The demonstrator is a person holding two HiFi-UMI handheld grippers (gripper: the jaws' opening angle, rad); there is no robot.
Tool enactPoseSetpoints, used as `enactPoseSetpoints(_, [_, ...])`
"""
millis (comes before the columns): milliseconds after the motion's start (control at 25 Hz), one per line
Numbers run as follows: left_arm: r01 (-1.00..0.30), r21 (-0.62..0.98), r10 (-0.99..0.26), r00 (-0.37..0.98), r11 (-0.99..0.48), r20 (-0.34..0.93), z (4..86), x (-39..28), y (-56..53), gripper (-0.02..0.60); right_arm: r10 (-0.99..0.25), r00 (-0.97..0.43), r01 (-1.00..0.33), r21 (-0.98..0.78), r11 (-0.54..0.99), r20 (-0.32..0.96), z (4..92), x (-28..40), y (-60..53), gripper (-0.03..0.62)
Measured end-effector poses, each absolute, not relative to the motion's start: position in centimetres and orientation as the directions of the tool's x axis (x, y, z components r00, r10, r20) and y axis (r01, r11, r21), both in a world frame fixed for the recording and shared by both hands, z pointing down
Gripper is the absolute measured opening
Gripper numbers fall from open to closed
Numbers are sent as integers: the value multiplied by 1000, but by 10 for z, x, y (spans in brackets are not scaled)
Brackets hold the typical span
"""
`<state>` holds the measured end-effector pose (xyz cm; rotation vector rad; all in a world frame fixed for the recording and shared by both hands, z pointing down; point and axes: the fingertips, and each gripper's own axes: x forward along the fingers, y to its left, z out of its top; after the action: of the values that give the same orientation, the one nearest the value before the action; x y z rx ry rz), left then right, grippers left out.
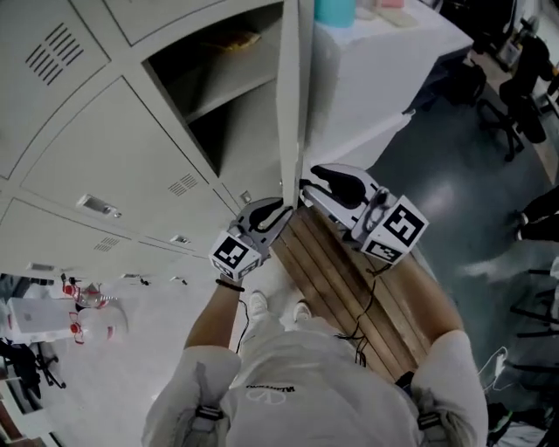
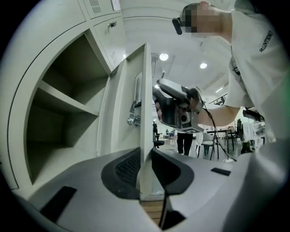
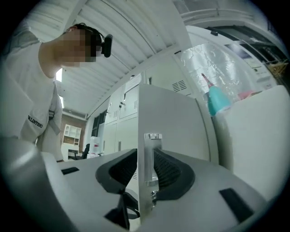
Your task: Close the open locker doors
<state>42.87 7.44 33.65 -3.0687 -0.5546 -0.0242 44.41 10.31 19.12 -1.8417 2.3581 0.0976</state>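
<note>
The open grey locker door (image 1: 293, 87) stands edge-on towards me, beside its empty compartment (image 1: 218, 96) with one shelf. My left gripper (image 1: 284, 208) is at the door's lower edge. In the left gripper view its pads press both faces of the door (image 2: 146, 90), so this gripper (image 2: 146, 167) is shut on it. My right gripper (image 1: 307, 185) is at the same edge from the other side. There its jaws (image 3: 146, 170) stand open around the door edge and the metal latch handle (image 3: 152, 158), with a gap at the pads.
Closed locker doors (image 1: 113, 166) fill the left. A slatted wooden bench (image 1: 349, 288) lies under my arms. A white cabinet (image 1: 384, 61) with a teal bottle (image 1: 336, 10) stands just right of the door. Office chairs (image 1: 515, 96) are further right.
</note>
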Motion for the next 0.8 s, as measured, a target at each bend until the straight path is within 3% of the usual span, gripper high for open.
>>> enactPoseSetpoints(200, [373, -15, 372, 928, -928, 22, 336, 410, 40, 67, -949, -300, -953, -9, 302, -96, 197, 416, 49, 170])
enactPoseSetpoints(400, [365, -31, 364, 931, -931, 38, 337, 398, 10, 67, -952, -293, -955, -20, 296, -90, 199, 407, 21, 124])
enactPoseSetpoints(520, [302, -34, 300, 953, -953, 43, 339, 388, -11, 14, -951, -297, -954, -17, 300, -84, 199, 403, 6, 120])
enactPoseSetpoints(800, [92, -106, 90, 996, -990, 24, 321, 378, -34, 5, -950, -303, -952, -11, 305, -75, 197, 397, -38, 110])
